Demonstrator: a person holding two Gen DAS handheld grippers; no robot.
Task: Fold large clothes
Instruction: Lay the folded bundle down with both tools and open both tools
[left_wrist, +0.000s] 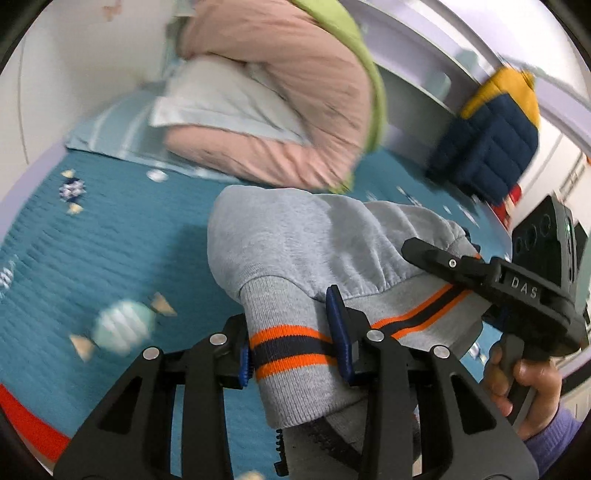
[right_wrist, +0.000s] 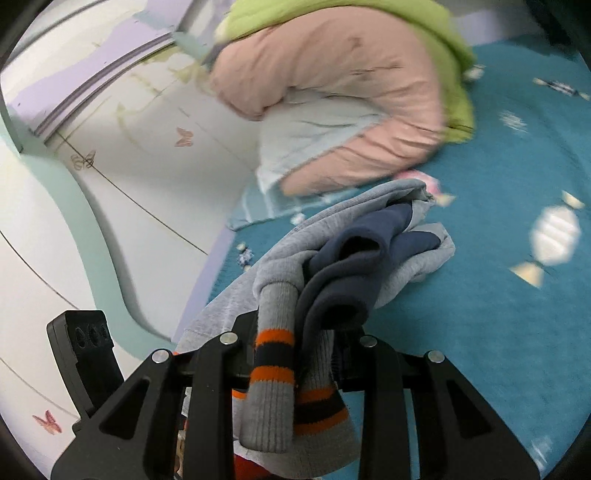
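A grey sweatshirt (left_wrist: 295, 236) with an orange and navy striped ribbed hem lies bunched over a teal bedspread (left_wrist: 110, 258). My left gripper (left_wrist: 295, 350) is shut on its striped hem, blue pads pressing either side. My right gripper (right_wrist: 295, 354) is shut on another part of the same ribbed hem, with the navy inner lining (right_wrist: 351, 266) bunched just ahead of it. The right gripper also shows in the left wrist view (left_wrist: 443, 258), held by a hand at the right, clamped on the hem.
A pink and green quilt (left_wrist: 295, 92) with a pale pillow (left_wrist: 221, 99) is piled at the bed's head. A navy and yellow padded jacket (left_wrist: 491, 136) lies at the far right edge. A white wardrobe (right_wrist: 110, 184) stands left of the bed.
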